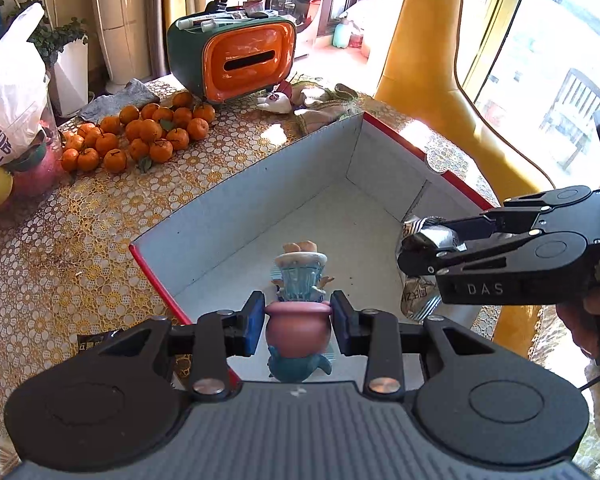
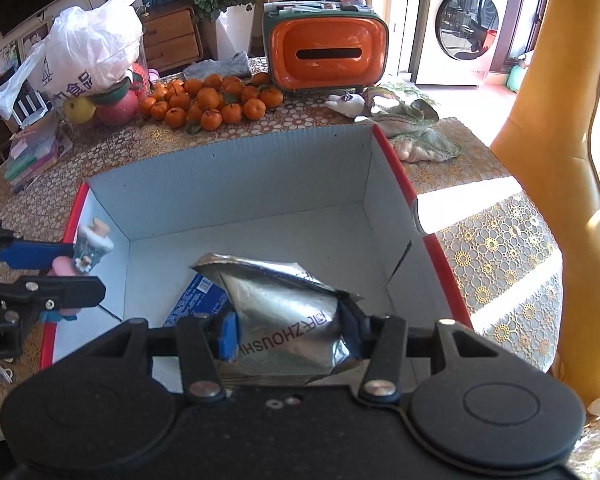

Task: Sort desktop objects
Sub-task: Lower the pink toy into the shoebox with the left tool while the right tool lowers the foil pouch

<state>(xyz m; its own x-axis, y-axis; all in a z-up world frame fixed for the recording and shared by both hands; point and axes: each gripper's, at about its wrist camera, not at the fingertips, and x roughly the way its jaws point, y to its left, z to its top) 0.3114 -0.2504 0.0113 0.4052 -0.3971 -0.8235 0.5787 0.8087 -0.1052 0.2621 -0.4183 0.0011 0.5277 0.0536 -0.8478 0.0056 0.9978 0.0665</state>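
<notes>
My left gripper (image 1: 298,326) is shut on a small figurine (image 1: 300,308) with a pink pot-shaped middle and pale blue top. It hangs over the near edge of the open cardboard box (image 1: 284,184), white inside with a red rim. In the right wrist view the figurine (image 2: 90,250) and left gripper (image 2: 80,270) sit at the box's left wall (image 2: 72,220). My right gripper (image 2: 288,334) is shut on a crumpled silver foil packet (image 2: 284,312), held above the box floor. In the left wrist view that packet (image 1: 428,236) and right gripper (image 1: 440,248) hover at the box's right rim.
A pile of mandarins (image 2: 212,100), an orange and green tissue holder (image 2: 326,56), a white plastic bag (image 2: 88,56) over apples, and a cloth bundle (image 2: 412,120) lie on the patterned tablecloth behind the box. A blue packet (image 2: 198,300) lies inside. A yellow chair (image 2: 556,100) stands right.
</notes>
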